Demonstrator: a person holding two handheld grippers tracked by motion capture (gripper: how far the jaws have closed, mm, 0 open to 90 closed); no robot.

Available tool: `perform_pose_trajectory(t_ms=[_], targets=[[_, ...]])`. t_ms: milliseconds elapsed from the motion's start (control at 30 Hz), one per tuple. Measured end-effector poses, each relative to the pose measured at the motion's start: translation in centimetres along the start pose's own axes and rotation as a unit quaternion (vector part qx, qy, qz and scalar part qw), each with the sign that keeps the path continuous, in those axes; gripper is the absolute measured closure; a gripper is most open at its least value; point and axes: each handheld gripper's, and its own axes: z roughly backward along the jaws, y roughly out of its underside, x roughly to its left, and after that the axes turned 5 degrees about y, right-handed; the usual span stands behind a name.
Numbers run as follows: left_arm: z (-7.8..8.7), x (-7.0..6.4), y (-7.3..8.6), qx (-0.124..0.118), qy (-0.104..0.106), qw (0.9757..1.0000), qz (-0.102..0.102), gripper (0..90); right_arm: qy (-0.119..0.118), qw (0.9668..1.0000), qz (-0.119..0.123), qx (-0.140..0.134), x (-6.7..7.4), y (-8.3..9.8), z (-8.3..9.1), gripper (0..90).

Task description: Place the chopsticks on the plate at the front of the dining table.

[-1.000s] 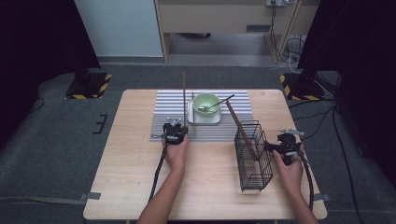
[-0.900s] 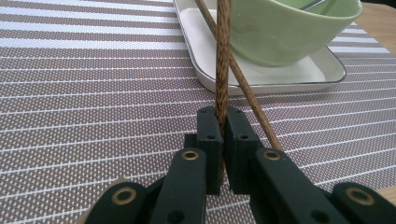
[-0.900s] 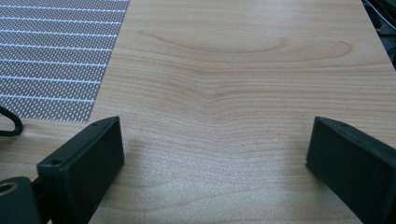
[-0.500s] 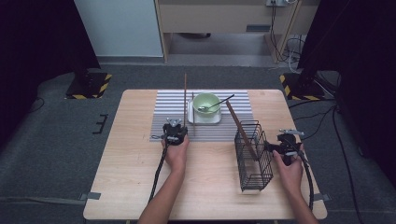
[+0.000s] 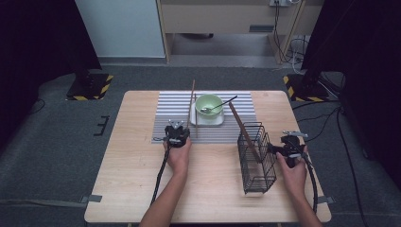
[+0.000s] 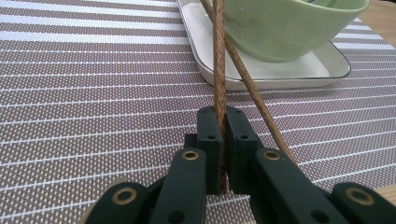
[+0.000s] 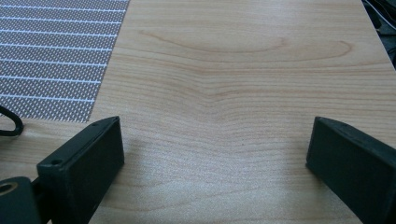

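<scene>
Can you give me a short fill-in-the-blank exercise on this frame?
1. The left gripper is shut on one ____ chopstick.
2. The green bowl holds a ____.
3. The right gripper has its jaws ____, over bare table.
4. A third chopstick leans in the black wire ____.

Missing words: wooden; spoon; open; basket

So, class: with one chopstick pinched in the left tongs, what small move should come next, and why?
Probably lift it slightly. The left tongs are shut on one chopstick, a second chopstick lies slanted beside it against the white tray, and the wire basket already holds one.
</scene>
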Motion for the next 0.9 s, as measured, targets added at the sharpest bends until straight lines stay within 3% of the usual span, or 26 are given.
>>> perform_pose_trajectory(t_ms=[400, 667, 900], targets=[[0.2, 0.1, -0.2, -0.008, -0.008, 0.9999, 0.008, 85.5, 0.000, 1.0000, -0.001, 0.000, 0.0, 0.0, 0.0, 4.2], [0.6, -0.5, -0.8, -0.021, -0.019, 0.9996, -0.002, 85.5, 0.000, 1.0000, -0.001, 0.000, 0.0, 0.0, 0.0, 4.2], [0.1, -1.2, -0.6, -0.008, -0.027, 0.9996, -0.005, 85.4, 0.000, 1.0000, -0.001, 0.000, 0.0, 0.0, 0.0, 4.2]])
